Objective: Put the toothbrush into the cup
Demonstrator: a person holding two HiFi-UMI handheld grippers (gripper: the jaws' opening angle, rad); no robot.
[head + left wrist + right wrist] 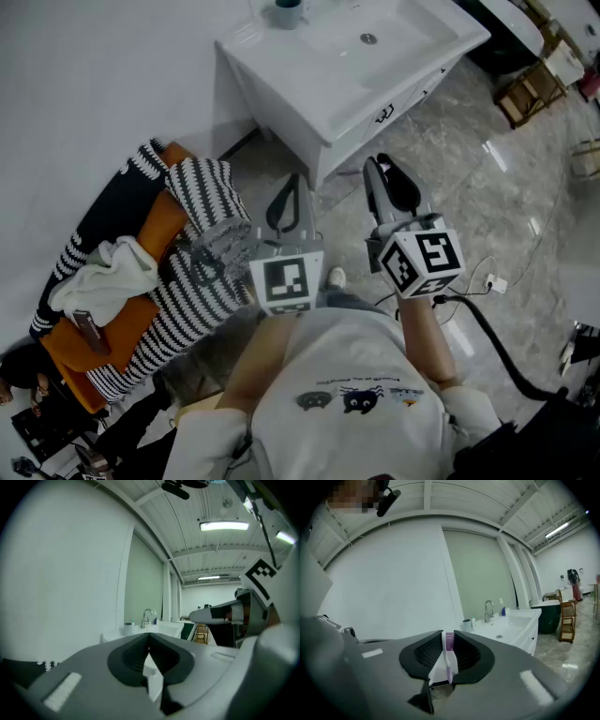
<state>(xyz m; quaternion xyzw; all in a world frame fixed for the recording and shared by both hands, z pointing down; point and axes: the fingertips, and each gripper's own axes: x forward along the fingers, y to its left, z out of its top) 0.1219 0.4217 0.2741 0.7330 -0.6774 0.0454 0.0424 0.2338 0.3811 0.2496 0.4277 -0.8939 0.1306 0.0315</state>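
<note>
A white toothbrush with purple bristles stands upright between the jaws of my right gripper, which is shut on it. In the head view the right gripper points at the white vanity and the brush is hidden from sight. The cup stands at the back left corner of the vanity top, left of the faucet; it also shows as a small grey cup far ahead. My left gripper hangs beside the right one, its jaws shut with nothing between them. From it the cup is also far off.
The white vanity with its sink basin stands against the wall, with a faucet and bottles behind the basin. A chair piled with striped cushions and clothes is at the left. A wooden rack and a floor cable lie to the right.
</note>
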